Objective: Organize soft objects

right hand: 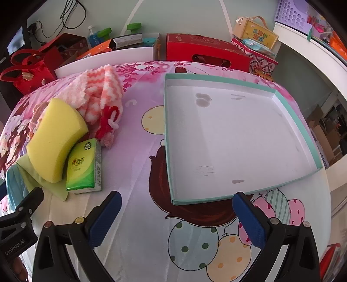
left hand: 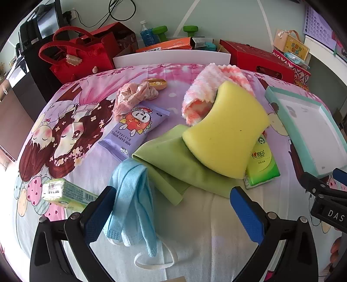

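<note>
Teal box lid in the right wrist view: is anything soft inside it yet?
No, the teal box lid shows only its bare white bottom with a few grey smudges.

Pale green wall [left hand: 227,19], cartoon bedsheet [right hand: 138,173], daylight.

Lying in the way on the left: a blue mask [left hand: 130,201], a green cloth [left hand: 173,164], a yellow sponge [left hand: 225,134] leaning on a tissue pack [right hand: 85,167]. Staying bare: the sheet [right hand: 138,156] between that pile and the teal tray [right hand: 168,138], open inside too.
</note>
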`<state>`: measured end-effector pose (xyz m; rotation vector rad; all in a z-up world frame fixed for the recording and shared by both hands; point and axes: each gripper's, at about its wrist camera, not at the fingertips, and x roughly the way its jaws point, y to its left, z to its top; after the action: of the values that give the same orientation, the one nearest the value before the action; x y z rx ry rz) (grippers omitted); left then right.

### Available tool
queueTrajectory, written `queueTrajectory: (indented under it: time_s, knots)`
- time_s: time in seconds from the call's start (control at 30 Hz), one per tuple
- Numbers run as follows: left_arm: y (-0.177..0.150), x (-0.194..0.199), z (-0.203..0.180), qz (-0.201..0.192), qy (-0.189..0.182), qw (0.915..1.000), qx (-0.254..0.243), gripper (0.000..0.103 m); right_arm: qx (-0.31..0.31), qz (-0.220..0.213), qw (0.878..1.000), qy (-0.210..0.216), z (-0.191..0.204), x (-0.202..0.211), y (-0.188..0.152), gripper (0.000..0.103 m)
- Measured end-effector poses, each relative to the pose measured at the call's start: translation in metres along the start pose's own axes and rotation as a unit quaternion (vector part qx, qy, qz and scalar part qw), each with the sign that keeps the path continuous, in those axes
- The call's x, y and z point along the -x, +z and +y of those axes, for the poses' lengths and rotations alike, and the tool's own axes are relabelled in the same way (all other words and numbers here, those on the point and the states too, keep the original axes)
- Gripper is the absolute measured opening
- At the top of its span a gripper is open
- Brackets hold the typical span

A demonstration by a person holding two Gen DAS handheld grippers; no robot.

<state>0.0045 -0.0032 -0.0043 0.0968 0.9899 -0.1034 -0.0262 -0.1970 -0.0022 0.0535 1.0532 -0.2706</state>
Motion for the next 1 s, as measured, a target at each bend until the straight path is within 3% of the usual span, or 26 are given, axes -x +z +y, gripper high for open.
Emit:
queueTrajectory:
  time_s: [1.0]
  knots:
    - [0.0006, -0.002, -0.0021, 0.001, 0.006, 0.9998, -0.017, 0.103, -0.01, 0.009, 1.0, -0.009, -0.005, -0.0038, 0.0025, 0.103]
